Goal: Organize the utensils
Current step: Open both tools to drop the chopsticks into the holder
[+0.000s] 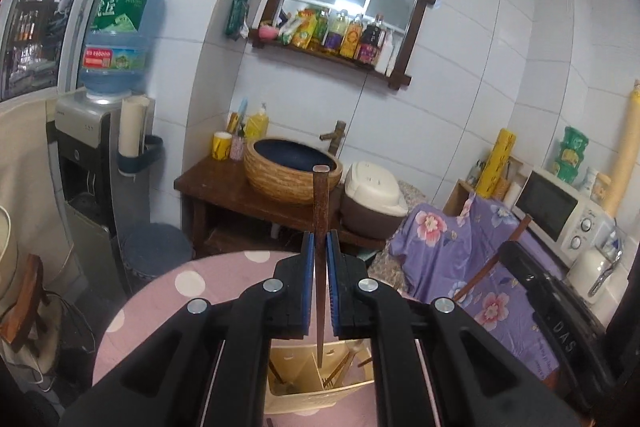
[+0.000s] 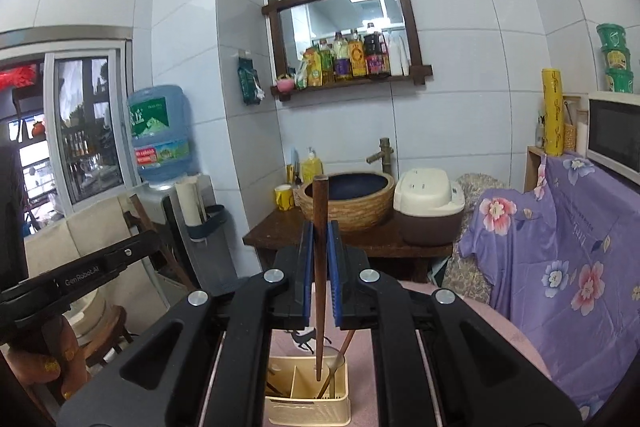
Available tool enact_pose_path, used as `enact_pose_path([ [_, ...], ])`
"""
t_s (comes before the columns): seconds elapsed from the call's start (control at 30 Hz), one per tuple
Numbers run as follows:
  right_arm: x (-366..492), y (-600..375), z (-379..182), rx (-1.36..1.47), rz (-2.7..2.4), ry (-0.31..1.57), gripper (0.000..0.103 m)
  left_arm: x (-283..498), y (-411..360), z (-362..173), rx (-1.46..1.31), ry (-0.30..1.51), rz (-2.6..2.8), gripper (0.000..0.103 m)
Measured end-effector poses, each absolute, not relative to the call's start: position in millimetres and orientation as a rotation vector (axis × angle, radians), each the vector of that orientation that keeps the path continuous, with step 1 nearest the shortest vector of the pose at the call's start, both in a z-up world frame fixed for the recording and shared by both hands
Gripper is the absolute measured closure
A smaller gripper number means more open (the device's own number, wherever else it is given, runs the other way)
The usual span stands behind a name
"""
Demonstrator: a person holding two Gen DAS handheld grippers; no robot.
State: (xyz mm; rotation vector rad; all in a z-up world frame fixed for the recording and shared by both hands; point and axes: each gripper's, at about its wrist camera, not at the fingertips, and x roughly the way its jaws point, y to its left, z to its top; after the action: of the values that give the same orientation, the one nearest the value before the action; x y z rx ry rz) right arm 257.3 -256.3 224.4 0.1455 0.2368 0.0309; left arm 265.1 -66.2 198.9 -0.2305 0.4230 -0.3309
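Partway: one chopstick [image 1: 320, 211] is clamped in left gripper [image 1: 320, 255], another chopstick [image 2: 319, 227] in right gripper [image 2: 320, 247]; neither is yet dropped into holder [image 2: 308, 411], where some utensils are already sorted.

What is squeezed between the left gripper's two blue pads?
A dark brown wooden chopstick, standing upright above the cream plastic utensil holder, in the left wrist view.

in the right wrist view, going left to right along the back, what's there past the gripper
blue water jug → yellow mug → woven basin with dark bowl → cream and brown rice cooker → purple floral cloth → white microwave
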Motion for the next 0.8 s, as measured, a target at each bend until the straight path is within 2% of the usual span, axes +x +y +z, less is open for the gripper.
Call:
enact_pose_path([
  [0.27, 287, -252, 145, 0.177, 0.019, 0.368, 0.095, 280, -80, 123, -0.223, 0.562, -0.32, 0.095],
  [0.47, 296, -252, 113, 0.174, 0.009, 0.418, 0.095, 285, -79, 87, -0.227, 0.632, -0.311, 0.095],
  [0.8, 292, -261, 97, 0.209, -0.001, 0.406, 0.095, 281, -72, 74, -0.255, 0.644, -0.312, 0.095],
])
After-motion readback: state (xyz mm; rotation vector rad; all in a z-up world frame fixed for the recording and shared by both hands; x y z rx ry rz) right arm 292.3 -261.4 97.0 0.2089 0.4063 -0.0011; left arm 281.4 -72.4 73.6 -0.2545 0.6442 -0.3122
